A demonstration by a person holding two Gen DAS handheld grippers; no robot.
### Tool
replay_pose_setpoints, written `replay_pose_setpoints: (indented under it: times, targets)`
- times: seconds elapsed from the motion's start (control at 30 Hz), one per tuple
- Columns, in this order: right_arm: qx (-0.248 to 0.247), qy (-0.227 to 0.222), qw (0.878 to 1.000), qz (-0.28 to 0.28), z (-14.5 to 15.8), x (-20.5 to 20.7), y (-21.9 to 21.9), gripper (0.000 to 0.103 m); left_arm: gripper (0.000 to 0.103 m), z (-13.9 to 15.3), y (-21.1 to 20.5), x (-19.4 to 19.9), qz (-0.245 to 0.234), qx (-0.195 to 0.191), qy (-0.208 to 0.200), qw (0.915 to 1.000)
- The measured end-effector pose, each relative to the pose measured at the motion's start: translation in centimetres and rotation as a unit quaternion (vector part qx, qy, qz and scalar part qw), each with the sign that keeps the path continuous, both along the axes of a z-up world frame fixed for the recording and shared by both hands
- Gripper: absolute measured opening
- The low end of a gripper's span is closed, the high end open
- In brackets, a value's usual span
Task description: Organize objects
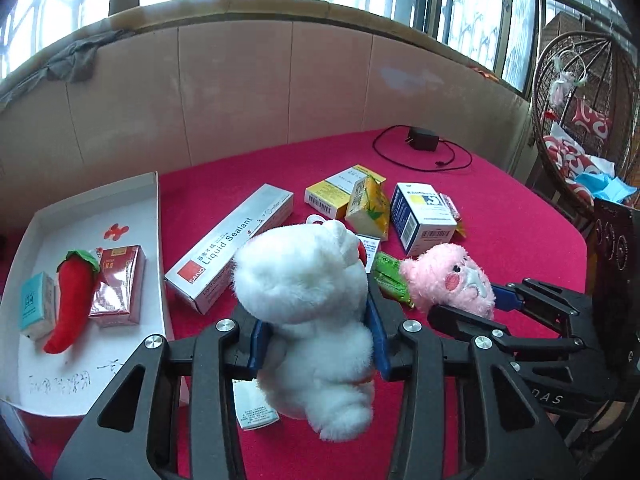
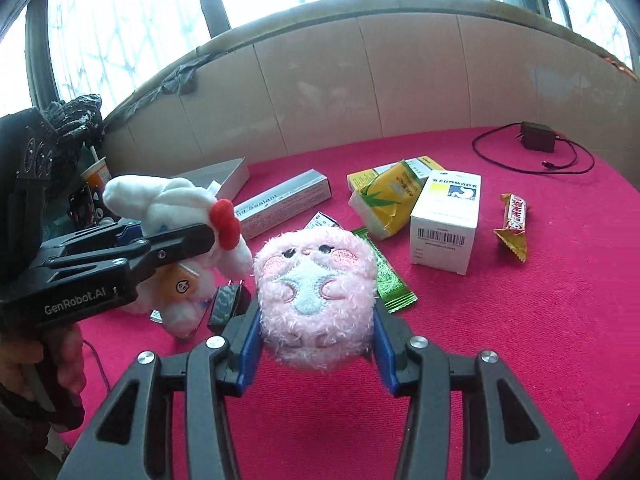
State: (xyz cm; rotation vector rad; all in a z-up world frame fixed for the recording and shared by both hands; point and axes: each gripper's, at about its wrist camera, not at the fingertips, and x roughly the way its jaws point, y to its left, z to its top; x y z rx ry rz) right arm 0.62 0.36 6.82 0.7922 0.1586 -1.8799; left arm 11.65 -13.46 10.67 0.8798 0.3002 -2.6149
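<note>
Left wrist view: left gripper (image 1: 318, 344) pinching a fluffy white plush bunny (image 1: 308, 304) above the red felt tabletop (image 1: 500, 216), shallow white cardboard tray (image 1: 156, 200) left, windows behind.

Right wrist view: right gripper (image 2: 316, 348) squeezing a round pink plush toy (image 2: 316, 296) over the same felt, cardboard wall (image 2: 360, 80) behind.

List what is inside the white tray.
The white tray holds a teal box, a red plush chili and a red foil pack. The left hand-held gripper hides its near corner.
</note>
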Motion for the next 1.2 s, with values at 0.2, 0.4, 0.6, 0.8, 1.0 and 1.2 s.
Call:
replay_pose_setpoints:
  times: [0.2,0.4,0.6,0.8,1.0,1.2]
  targets:
    - [0.002,-0.015,1.0,-0.008,0.2,0.1,0.0,0.047,0.041,2.2,1.0,2.0,0.0,-0.008,0.037,0.9993]
    - [0.0,-0.009,1.0,-0.018,1.1,0.4,0.5,0.048,0.041,3.1,0.6,3.6,0.008,-0.005,0.057,0.9983]
    - [-0.003,0.004,1.0,-0.014,2.4,1.2,0.3,0.048,0.041,3.7,-0.3,4.9,0.024,0.001,0.074,0.9969]
    - [0.001,0.01,1.0,-0.004,2.8,2.2,-0.4,0.048,0.041,3.8,-0.9,6.3,0.04,0.001,0.083,0.9958]
    - [0.006,0.015,1.0,0.003,3.0,2.8,-0.8,0.048,0.041,3.5,-1.6,7.5,0.054,0.008,0.087,0.9947]
    - [0.011,0.016,1.0,0.005,3.0,3.1,-1.2,0.048,0.041,3.4,-2.0,8.2,0.063,0.011,0.091,0.9938]
